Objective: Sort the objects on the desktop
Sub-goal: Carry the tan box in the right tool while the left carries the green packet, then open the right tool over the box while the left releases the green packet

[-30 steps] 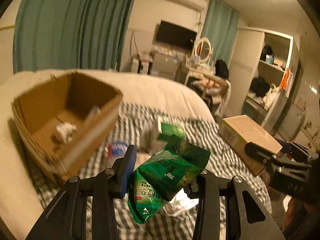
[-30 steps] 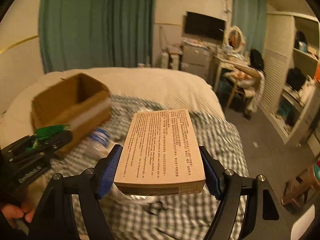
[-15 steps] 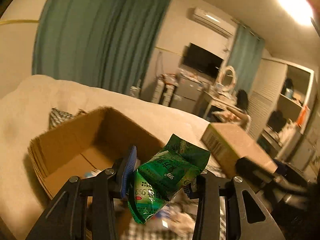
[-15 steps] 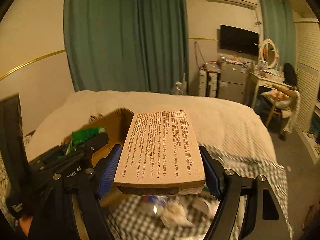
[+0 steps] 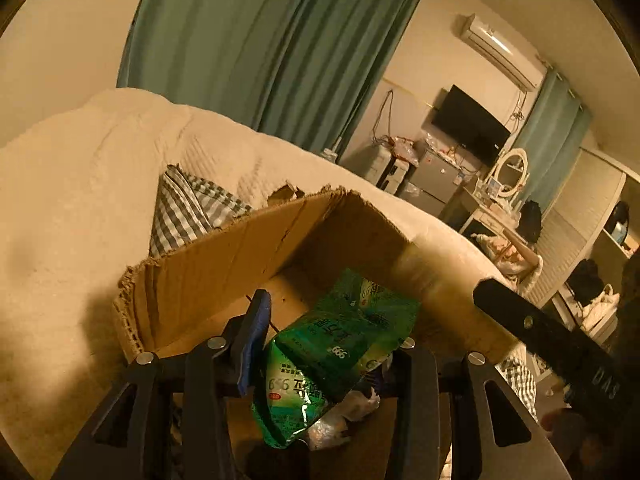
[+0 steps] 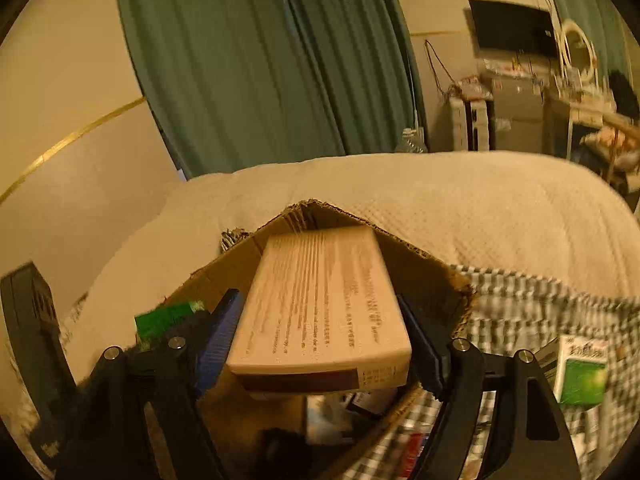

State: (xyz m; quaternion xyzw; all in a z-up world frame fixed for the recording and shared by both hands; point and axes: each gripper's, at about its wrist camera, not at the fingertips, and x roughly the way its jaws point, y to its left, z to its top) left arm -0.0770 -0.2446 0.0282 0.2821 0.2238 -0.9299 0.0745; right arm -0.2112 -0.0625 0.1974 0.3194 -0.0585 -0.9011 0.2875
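Left wrist: left gripper (image 5: 320, 356) clamps crinkled green packet (image 5: 332, 352) over cardboard box (image 5: 224, 264).
Right gripper (image 6: 320, 344) grips tan printed carton (image 6: 320, 300).

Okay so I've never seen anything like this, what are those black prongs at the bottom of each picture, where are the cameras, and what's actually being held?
There is no robot here. A person holds a two-finger gripper in each hand, and a wide-angle camera on each one looks forward along its fingers. So one picture is from the left gripper, the other from the right gripper. The left one pinches a crinkled green packet. The right one clamps a flat tan box printed with small text. Both hang over an open cardboard box standing on a bed with a checked cloth. A green and white carton lies on that cloth.
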